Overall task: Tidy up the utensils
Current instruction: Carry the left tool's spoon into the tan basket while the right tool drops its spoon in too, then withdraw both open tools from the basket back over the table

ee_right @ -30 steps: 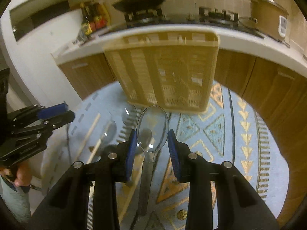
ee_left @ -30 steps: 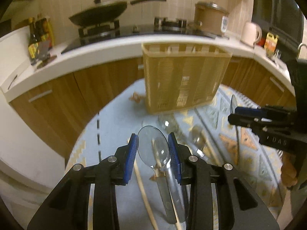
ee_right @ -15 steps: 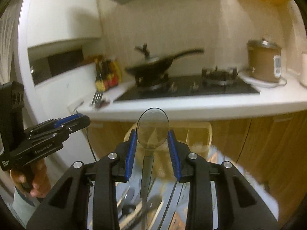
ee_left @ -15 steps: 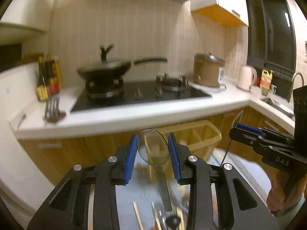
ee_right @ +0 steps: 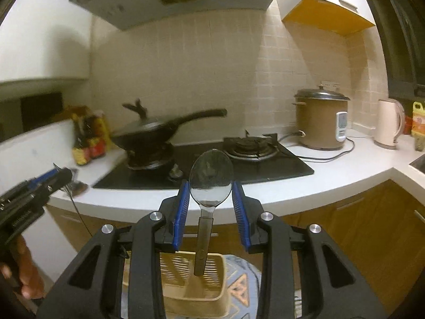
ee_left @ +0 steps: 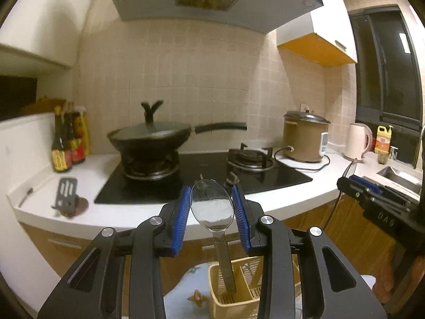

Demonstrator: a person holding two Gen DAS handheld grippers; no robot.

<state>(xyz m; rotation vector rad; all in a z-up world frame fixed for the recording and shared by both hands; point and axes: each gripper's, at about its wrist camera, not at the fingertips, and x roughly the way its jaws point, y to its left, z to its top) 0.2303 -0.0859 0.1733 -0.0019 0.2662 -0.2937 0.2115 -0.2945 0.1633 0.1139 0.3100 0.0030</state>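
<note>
Presently, items listed outward from my claws, each placed against the basket.

1. Left claw [ee_left: 212, 212]: clamped on a spoon [ee_left: 212, 207], blue pads pressing the sides of the bowl. Bowl up, handle hanging down; long axis near upright. The handle tip hangs above the basket [ee_left: 240, 289], over its left compartments as that view shows them, though I cannot tell which slot.

2. Right claw [ee_right: 211, 199]: clamped on a second spoon [ee_right: 211, 175], same grip at the bowl, handle down. Its tip hangs over the basket [ee_right: 186, 279] near the middle of the far rim.

3. Basket: slotted, tan, on a patterned mat on the floor, directly below both claws and well apart from them. Open top faces up.

4. Relation that matters: each spoon's long axis points down at the basket mouth, so I judge the next move a straight lowering, handle first. Neither hand looks clearly nearer; the two claws sit side by side, each visible at the edge of the other's view.

5. Beyond the basket: counter [ee_left: 279, 199], stove with lidded wok [ee_left: 150, 138], rice cooker [ee_left: 305, 138].
</note>
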